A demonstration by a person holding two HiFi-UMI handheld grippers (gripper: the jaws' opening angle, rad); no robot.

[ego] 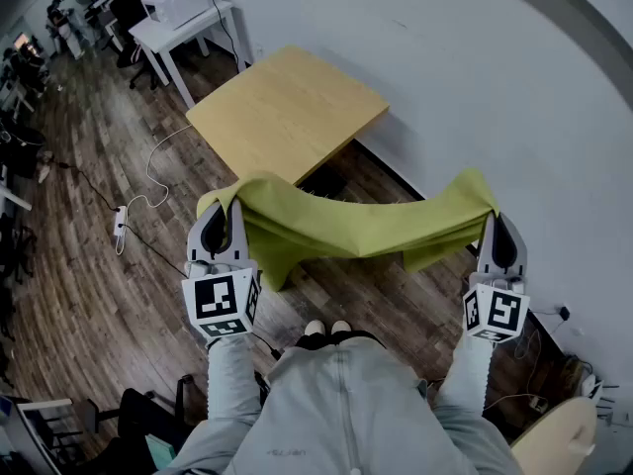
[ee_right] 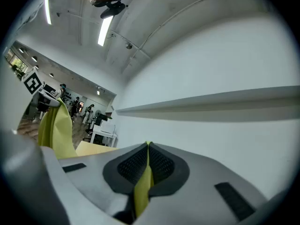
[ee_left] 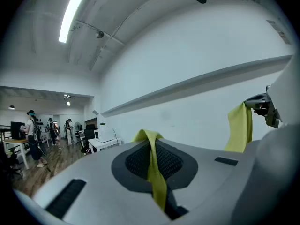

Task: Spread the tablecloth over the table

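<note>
Before the square light-wood table [ego: 287,112]: yellow-green fabric tablecloth [ego: 356,228] hangs sagging in the air, clear of the tabletop.
Left gripper [ego: 224,211]: fingers clamped on one cloth corner.
Right gripper [ego: 493,224]: fingers clamped on the other.

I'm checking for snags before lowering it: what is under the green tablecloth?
Wood floor and the person's shoes show below the tablecloth, which hangs from the left gripper and right gripper. The floor behind its sagging middle is covered.
</note>
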